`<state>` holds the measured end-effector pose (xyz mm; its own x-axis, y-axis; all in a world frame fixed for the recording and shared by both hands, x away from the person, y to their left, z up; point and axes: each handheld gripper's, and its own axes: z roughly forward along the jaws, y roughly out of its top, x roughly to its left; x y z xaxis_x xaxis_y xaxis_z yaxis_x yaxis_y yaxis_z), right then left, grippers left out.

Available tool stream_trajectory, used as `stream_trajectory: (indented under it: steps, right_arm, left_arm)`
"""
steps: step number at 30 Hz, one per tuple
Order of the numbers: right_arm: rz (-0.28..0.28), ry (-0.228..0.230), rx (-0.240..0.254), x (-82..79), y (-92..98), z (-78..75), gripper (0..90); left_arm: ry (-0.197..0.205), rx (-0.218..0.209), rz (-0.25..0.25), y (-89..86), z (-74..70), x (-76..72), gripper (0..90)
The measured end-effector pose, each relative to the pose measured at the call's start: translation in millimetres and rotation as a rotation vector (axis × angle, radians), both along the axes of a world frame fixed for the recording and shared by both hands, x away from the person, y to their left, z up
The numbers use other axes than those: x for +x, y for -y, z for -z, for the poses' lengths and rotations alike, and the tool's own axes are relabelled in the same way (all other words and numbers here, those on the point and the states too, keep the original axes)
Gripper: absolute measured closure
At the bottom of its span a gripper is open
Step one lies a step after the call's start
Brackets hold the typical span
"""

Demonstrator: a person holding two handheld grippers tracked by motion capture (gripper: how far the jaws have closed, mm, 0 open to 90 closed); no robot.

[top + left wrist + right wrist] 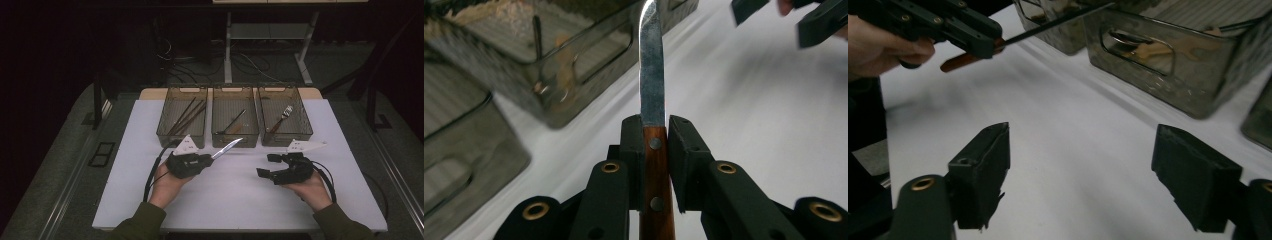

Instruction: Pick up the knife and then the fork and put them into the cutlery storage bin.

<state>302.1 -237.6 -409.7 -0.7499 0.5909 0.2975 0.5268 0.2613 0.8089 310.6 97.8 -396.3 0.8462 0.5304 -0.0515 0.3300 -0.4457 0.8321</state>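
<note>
Left hand-held gripper (655, 150) clamps knife (652, 90) handle, blade pointing toward middle bin (235, 131).

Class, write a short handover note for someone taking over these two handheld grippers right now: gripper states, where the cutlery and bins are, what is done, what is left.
Left gripper: shut on the knife by its wooden handle, blade pointing toward the middle bin, held above the white table.
Right gripper: open, nothing between its jaws, over the table near the right bin.
Bins: the left bin holds chopsticks, the middle one a dark-handled utensil, the right one a fork.
Done: knife picked up.
Left: probably place the knife in the middle bin, though I cannot tell for sure that a knife lies there.
</note>
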Motion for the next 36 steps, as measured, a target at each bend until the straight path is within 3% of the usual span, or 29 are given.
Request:
stream_trajectory:
  steps: [4,15,26,32,36]
  right_arm:
    - [-0.013,-0.007,0.031,7.4,-10.5,-3.5,25.5]
    - [-0.023,-0.052,0.115,21.5,-27.7,-3.3,44.0]
    - [-0.031,-0.052,0.170,25.3,-31.4,-4.0,56.5]
    - [-0.023,-0.062,0.230,27.3,-30.7,-5.0,59.8]
    - [-0.019,-0.056,0.234,27.5,-31.9,-6.4,64.9]
  left_arm:
    - [0.007,-0.014,0.016,16.3,-2.2,-2.0,77.2]
    - [0.024,-0.045,0.043,48.5,-3.7,-5.9,77.2]
    - [0.040,-0.044,0.044,52.5,-3.5,-7.1,77.2]
    - [0.044,-0.042,0.046,53.6,-3.1,-7.3,77.2]
    - [0.044,-0.046,0.044,54.7,-2.3,-7.1,77.3]
